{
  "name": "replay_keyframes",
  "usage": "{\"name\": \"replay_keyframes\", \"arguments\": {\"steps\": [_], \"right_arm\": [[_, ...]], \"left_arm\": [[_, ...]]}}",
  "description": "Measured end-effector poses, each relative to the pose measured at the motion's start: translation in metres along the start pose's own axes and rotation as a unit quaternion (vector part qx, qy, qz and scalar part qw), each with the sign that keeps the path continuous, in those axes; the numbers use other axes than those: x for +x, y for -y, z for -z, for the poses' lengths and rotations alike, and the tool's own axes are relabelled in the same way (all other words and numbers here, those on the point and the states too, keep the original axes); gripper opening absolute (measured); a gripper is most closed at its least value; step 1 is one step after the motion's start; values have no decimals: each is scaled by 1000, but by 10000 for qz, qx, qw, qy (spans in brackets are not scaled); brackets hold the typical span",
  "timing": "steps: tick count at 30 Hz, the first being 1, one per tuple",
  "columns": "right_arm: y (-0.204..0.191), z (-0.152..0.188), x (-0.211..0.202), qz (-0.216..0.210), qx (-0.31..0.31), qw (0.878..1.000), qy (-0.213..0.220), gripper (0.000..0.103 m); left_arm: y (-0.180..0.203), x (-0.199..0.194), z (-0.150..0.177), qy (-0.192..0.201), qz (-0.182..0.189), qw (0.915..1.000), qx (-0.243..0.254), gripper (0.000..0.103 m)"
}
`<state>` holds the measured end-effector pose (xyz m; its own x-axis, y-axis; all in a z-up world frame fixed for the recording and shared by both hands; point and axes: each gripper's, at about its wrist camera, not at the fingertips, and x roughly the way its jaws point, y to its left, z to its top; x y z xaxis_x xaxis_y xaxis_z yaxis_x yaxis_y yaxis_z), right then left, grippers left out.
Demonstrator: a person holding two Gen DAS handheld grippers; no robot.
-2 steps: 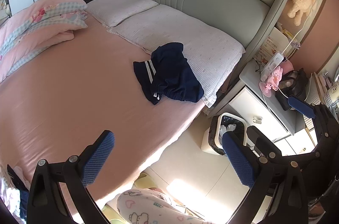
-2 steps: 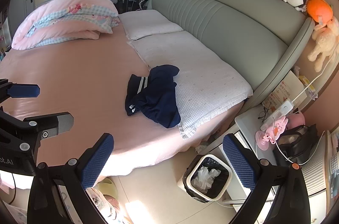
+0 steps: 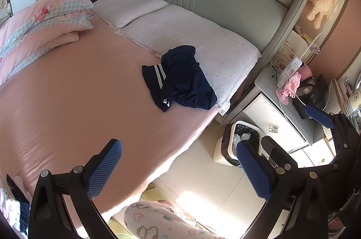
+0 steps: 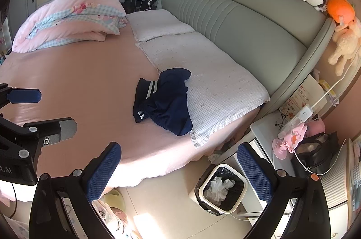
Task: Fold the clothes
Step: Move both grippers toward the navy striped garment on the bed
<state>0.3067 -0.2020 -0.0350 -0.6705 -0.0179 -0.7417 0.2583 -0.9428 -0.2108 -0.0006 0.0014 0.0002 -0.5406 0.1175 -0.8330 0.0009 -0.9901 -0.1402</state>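
Bright daylight fills both views, with a glaring sun patch on the floor (image 3: 194, 202) and soft sheen on the bed (image 3: 67, 103). Focus is sharp at centre; fisheye bending curves the headboard (image 4: 237, 19), and black vignette rings the corners.

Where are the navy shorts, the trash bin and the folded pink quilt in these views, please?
navy shorts (image 4: 167, 101): right wrist view, middle of the crumpled fabric.
trash bin (image 4: 234, 175): right wrist view, its white rim.
folded pink quilt (image 4: 67, 22): right wrist view, its top fold.
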Motion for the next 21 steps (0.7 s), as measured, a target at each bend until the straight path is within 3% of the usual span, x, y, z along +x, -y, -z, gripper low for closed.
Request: {"name": "replay_keyframes", "arguments": {"steps": [2,3,5,16,21], "right_arm": [[-1,1,1,8,1,10000,-20,103],[-2,2,2,12,1,10000,-30,103],[-4,3,3,20,2,10000,-50,103],[-19,19,22,183,-38,9997,-185,103],[-23,21,32,310,-5,9991,-293,103]], "left_arm": [[4,2,-1,-7,98,9999,-19,103],[-2,2,0,-8,377,9992,-144,103],[4,7,-2,-137,380,9991,-83,103],[5,17,-2,-46,511,9979,394,103],[-7,32,-9,17,703,9973,211,103]]}}
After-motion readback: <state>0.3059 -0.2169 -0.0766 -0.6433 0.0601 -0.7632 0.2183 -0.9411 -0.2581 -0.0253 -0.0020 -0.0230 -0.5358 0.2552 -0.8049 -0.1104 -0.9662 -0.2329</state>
